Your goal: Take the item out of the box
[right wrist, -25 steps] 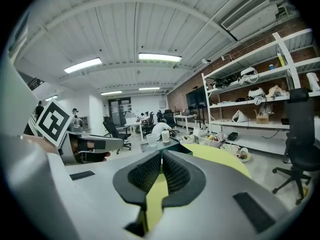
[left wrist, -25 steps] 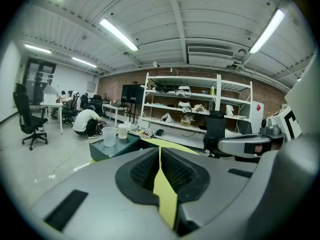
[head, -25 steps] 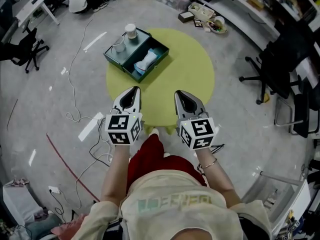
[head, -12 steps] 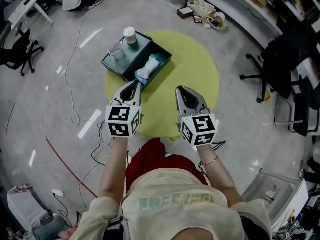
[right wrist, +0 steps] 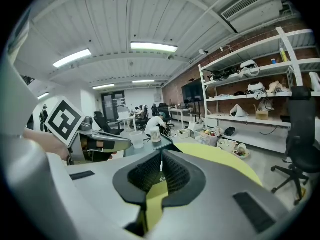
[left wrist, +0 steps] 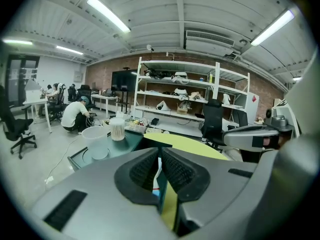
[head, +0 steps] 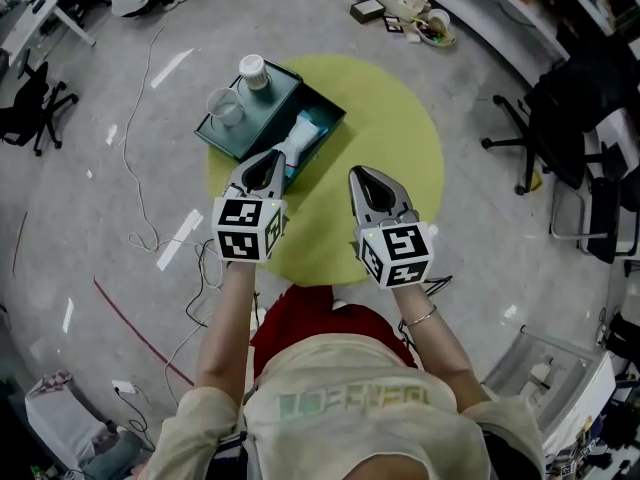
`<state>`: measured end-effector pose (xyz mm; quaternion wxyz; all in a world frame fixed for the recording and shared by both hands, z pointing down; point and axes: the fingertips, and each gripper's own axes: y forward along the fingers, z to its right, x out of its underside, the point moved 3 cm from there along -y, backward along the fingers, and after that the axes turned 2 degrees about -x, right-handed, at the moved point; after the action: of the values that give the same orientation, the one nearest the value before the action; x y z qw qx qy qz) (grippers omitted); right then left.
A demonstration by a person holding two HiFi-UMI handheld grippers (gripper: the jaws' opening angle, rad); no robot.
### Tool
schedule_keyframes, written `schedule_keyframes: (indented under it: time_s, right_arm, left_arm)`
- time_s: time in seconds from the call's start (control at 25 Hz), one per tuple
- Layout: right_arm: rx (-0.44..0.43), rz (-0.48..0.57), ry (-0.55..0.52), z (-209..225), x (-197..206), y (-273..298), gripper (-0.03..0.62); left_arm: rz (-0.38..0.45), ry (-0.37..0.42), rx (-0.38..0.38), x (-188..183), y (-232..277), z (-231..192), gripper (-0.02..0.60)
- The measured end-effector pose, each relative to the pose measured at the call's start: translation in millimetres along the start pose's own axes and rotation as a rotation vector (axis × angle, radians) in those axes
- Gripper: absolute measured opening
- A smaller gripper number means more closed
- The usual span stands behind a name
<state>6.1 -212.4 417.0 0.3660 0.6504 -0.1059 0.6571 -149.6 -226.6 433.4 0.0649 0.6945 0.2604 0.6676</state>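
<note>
Both grippers are pressed together and empty. The left gripper (head: 266, 160) hovers just short of the box (head: 258, 118), the right gripper (head: 365, 180) over the yellow table (head: 400, 138). The white-and-blue pack (head: 300, 133) lies in the box's right compartment. Likely trouble: going in with closed jaws just shoves the pack (it looks soft), or a wide swing clips the clear cup (head: 224, 106) next door.

- Floor (head: 60, 198): polished grey, light glare in patches; loose cables (head: 135, 233) trail across it.
- Round yellow-green surface (head: 390, 138) mid-room.
- Black office chairs (head: 565, 118) at right.
- Back wall (left wrist: 100, 73): red brick, white shelving unit (left wrist: 180, 91) against it.
- Ceiling (left wrist: 165, 14): white, ribbed; fluorescent tubes (left wrist: 108, 14) lit.
</note>
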Motion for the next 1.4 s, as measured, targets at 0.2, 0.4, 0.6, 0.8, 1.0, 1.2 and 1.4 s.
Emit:
schedule_keyframes:
  time_s: [0.2,0.4,0.6,0.8,1.0,1.2,1.4]
  right_arm:
    - [0.015,-0.015,0.009,6.7,1.0,18.2,0.038]
    - [0.034,-0.032,0.017,16.2,5.6,29.6,0.038]
    - [0.054,-0.056,0.034,23.9,11.0,37.1,0.038]
    - [0.064,-0.076,0.043,30.0,14.0,48.1,0.038]
    - [0.069,-0.092,0.048,33.1,17.4,60.1,0.038]
    - [0.076,-0.110,0.051,36.1,20.5,72.1,0.038]
    - [0.083,-0.140,0.061,42.7,27.6,80.7,0.038]
  left_arm:
    - [-0.050,0.022,0.026,1.0,26.3,-8.6,0.032]
    - [-0.080,0.024,0.049,3.5,51.0,-11.3,0.034]
    - [-0.095,0.019,0.073,1.2,69.5,-14.5,0.043]
    - [-0.126,0.022,0.107,1.4,87.3,-14.2,0.097]
    - [-0.179,0.044,0.133,10.4,102.6,-13.6,0.144]
    - [-0.247,0.061,0.155,23.5,119.2,-16.3,0.169]
    - [-0.313,0.070,0.178,35.7,137.1,-17.5,0.193]
